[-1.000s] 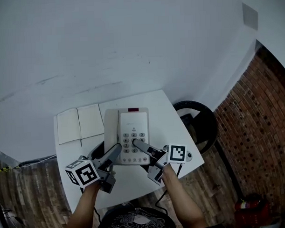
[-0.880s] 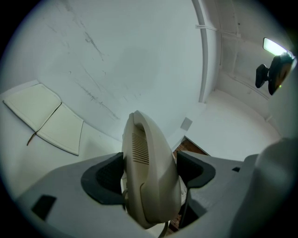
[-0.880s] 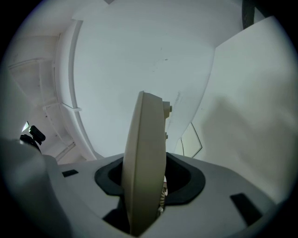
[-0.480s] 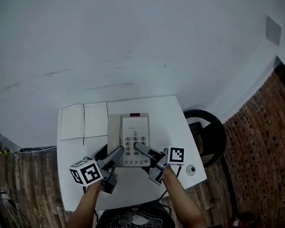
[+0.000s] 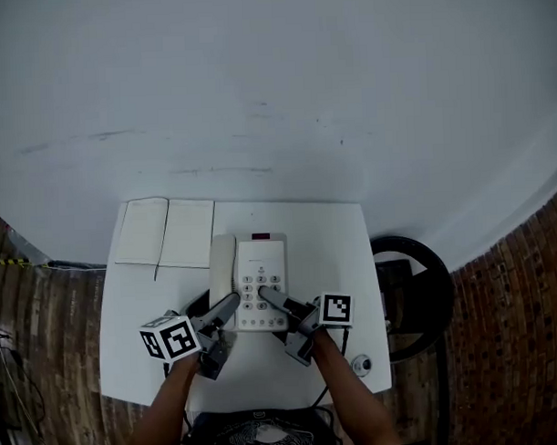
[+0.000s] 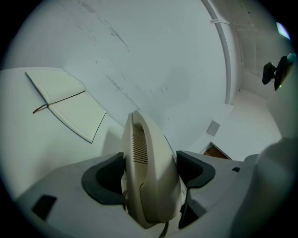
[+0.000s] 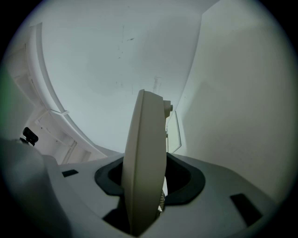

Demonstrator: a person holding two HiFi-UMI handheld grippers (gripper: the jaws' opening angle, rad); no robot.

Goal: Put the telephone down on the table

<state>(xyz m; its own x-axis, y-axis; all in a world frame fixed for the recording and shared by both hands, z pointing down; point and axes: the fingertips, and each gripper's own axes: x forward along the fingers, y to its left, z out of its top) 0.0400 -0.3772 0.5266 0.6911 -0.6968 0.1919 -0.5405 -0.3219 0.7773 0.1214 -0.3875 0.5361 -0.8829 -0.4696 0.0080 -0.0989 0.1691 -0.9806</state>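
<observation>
Cream plastic fills both pairs of jaws: the telephone [image 5: 262, 268] lies just right of the open notebook [image 5: 165, 232], over the middle of the white table [image 5: 338, 233], with its long axis running away from the person, roughly parallel to the notebook's spine. Each claw has it by the end farthest from the wall, so the whole body stretches forward from the jaws. The left gripper [image 5: 228, 305] is clamped across the handset [image 6: 146, 172] on the side nearer the notebook, pads pressing both flanks. The right gripper [image 5: 266, 298] is clamped on the thin edge of the base on the side away from the notebook, with that edge standing upright between its pads. Neither hand is nearer; they share the load about evenly. Both bare forearms rise from the table edge opposite the notebook and converge, the marker cubes turned outward and the jaws angled inward and forward. A dark shadow under the corner nearest the left claw suggests the set is a little raised or tilted, though contact cannot be confirmed. Lowering it looks like a matter of both claws descending together to keep the base flat.
</observation>
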